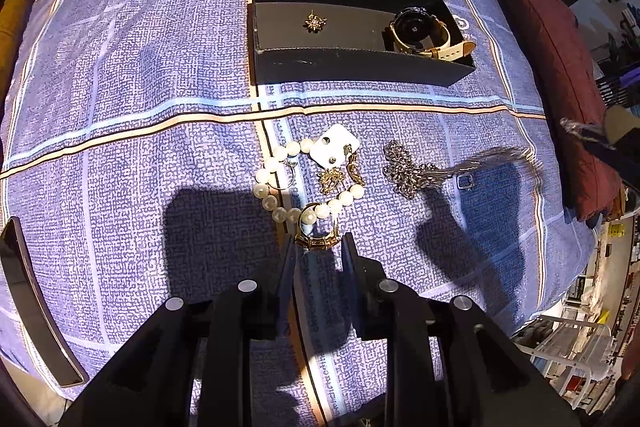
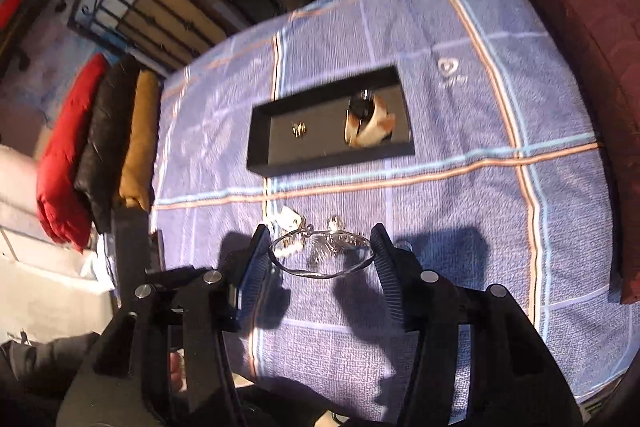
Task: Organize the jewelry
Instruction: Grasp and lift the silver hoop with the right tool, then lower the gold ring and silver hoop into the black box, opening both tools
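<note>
A black tray (image 1: 360,67) (image 2: 328,161) on the blue checked cloth holds a gold brooch (image 1: 315,23) and a cream-strapped watch (image 1: 420,27) (image 2: 366,127). Nearer lie a pearl bracelet (image 1: 276,167), a white earring card (image 1: 334,147), gold earrings (image 1: 332,179), a silver chain (image 1: 408,167) that smears off to the right, and a small square pendant (image 1: 464,181). My left gripper (image 1: 318,245) is shut on a gold bangle (image 1: 316,241) that lies under the pearls. My right gripper (image 2: 320,251), raised above the cloth, is shut on a thin silver bangle (image 2: 320,275).
A maroon pillow (image 1: 552,67) (image 2: 580,27) runs along the right edge of the bed. Red, black and mustard cushions (image 2: 100,147) stand beyond the left edge, below a metal bed frame (image 2: 180,7). A flat black object (image 1: 32,307) lies at the near left. A small heart-shaped trinket (image 2: 447,66) sits behind the tray.
</note>
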